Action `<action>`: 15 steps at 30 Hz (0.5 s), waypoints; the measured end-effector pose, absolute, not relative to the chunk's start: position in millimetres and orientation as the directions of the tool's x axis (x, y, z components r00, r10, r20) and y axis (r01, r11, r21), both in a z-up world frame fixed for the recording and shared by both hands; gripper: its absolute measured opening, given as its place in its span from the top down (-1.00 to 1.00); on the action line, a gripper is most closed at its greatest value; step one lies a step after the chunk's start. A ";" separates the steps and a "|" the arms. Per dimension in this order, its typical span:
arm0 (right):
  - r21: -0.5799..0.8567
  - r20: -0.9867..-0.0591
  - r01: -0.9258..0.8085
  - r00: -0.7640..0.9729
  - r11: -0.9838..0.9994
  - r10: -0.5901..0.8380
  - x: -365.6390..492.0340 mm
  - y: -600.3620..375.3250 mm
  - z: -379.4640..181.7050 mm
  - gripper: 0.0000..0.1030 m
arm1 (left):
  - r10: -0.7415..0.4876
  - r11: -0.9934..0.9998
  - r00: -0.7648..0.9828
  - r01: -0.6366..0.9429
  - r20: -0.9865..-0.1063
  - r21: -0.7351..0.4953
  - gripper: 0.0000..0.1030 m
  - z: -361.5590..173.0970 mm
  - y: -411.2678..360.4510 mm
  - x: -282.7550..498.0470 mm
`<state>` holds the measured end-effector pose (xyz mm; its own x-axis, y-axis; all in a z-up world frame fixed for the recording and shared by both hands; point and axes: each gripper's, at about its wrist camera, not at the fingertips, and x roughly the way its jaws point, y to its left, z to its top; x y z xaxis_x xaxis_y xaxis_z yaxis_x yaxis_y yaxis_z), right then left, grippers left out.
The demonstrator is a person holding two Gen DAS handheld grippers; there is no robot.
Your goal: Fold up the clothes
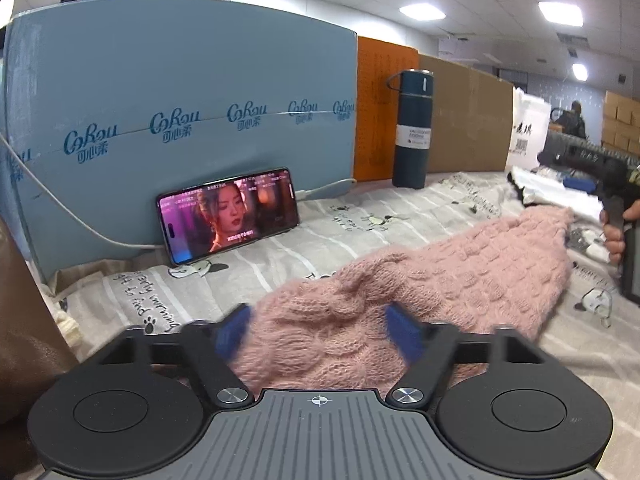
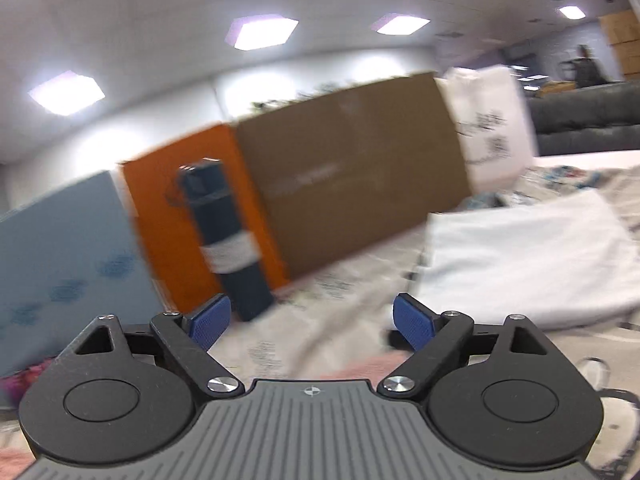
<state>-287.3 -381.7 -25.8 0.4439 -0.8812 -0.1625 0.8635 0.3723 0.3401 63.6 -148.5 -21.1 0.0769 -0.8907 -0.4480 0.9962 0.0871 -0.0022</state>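
Observation:
A pink cable-knit sweater (image 1: 460, 264) lies in a long bunched heap across the printed bed sheet (image 1: 280, 248). Its near end fills the gap between my left gripper's (image 1: 318, 320) blue pads (image 1: 236, 328), which press on the knit from both sides. My right gripper (image 2: 312, 316) hovers open over the sheet with nothing between its fingers. A strip of the pink sweater (image 2: 352, 368) shows just under it. In the left wrist view a hand (image 1: 614, 240) holds that gripper by the sweater's far end. The right wrist view is blurred.
A folded white cloth (image 2: 528, 256) lies on the sheet at the right. Along the back stand a blue carton (image 1: 180, 100), an orange box (image 1: 384, 108), a brown cardboard sheet (image 1: 464, 120) and a white bag (image 1: 528, 128). A dark bottle (image 1: 412, 128) and a propped phone (image 1: 228, 216) stand before them.

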 end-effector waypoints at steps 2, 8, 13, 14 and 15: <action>0.313 -0.156 0.824 0.534 0.471 -0.831 -278.3 -378.5 -26.0 -0.75 | -0.895 0.092 0.087 0.996 -0.437 0.010 0.44 -19.8 -146.0 61.7; 0.192 -0.158 0.627 0.779 0.755 -0.607 -246.8 -356.0 -24.4 -0.80 | -0.922 0.006 0.049 0.994 -0.384 0.112 0.58 -8.8 -121.6 31.4; 0.063 -0.223 0.354 0.916 0.933 -0.332 -200.5 -324.4 -14.0 -0.80 | -0.930 -0.047 0.020 0.984 -0.367 0.173 0.57 -7.7 -99.6 6.6; 0.005 -0.248 0.299 0.925 0.954 -0.289 -187.8 -315.0 -13.3 -0.80 | -0.929 -0.049 0.022 0.982 -0.368 0.182 0.57 -9.6 -97.3 4.3; -0.052 -0.276 0.242 0.929 0.969 -0.247 -175.4 -305.8 -12.7 -0.79 | -0.929 -0.049 0.025 0.981 -0.370 0.189 0.57 -11.4 -95.6 2.5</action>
